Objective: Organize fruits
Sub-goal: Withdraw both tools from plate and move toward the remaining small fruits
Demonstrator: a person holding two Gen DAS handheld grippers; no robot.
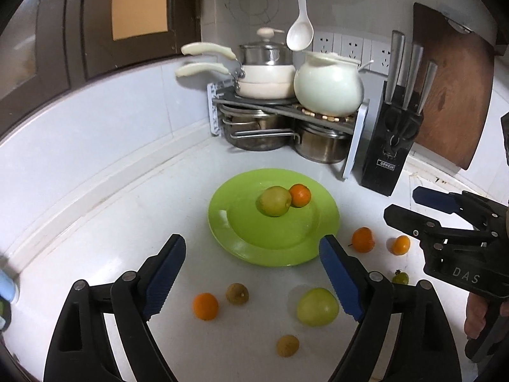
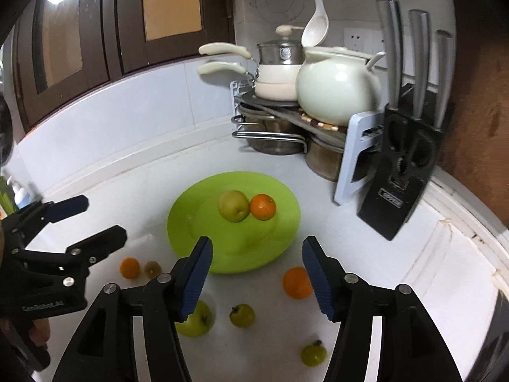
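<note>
A green plate [image 1: 241,242] [image 2: 197,216] on the white counter holds a green apple [image 1: 275,201] [image 2: 233,206] and an orange [image 1: 300,195] [image 2: 262,206] side by side. Loose fruit lies in front of the plate: an orange [image 1: 205,306], a brown fruit [image 1: 237,293], a green apple [image 1: 317,307] [image 2: 198,318], another brown fruit [image 1: 287,345], two oranges [image 1: 363,239] [image 1: 400,245] and small green fruits [image 2: 242,315] [image 2: 313,354]. My left gripper [image 1: 253,278] is open and empty above the loose fruit. My right gripper [image 2: 256,277] is open and empty too, near an orange [image 2: 296,282].
A pot rack [image 1: 286,121] with pans and a white pot [image 1: 329,82] stands in the back corner. A black knife block [image 1: 393,146] [image 2: 404,172] stands right of it, before a wooden board [image 1: 455,89]. A tiled wall rim runs along the left.
</note>
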